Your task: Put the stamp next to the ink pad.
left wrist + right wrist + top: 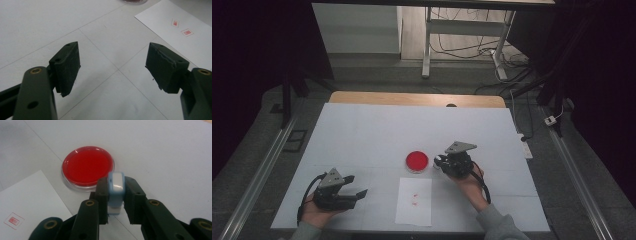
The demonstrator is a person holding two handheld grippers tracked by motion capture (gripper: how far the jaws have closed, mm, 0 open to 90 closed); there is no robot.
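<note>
We see the right gripper [115, 195] clamped on a small stamp [116, 191], white w/ a pale blue body, pinched upright between the two black pads. In the high view that gripper [443, 162] sits right of centre on the tabletop [372, 130], held by the right hand [469, 182], w/ its grey three-cornered plate on top and a cable trailing back toward the sleeve. The stamp [439, 161] shows there as a pale spot at the gripper's left tip. Whether its base touches the tabletop we can't tell.

Just left of the stamp is a round red ink pad [417, 161] in a clear rimmed dish; in the right gripper view the ink pad [87, 167] lies just beyond the stamp's top, close but apart from it. Near side of the pad lies a white paper sheet [413, 201], lengthwise toward us, w/ two small red stamp marks [414, 199] approx. mid-sheet. One red-framed mark [13, 220] shows on the sheet's corner at the lower left of the right gripper view.

The left gripper [356, 189] rests at the near left of the tabletop, in the left hand [314, 212], well apart from the pad and stamp, just left of the paper sheet. Its jaws stand wide apart w/ nothing between them; in the left gripper view [112, 66] only bare tabletop lies between the pads. Past its right pad we see the sheet [160, 22] w/ both red marks [181, 28], and the dish's edge at the top.
</note>
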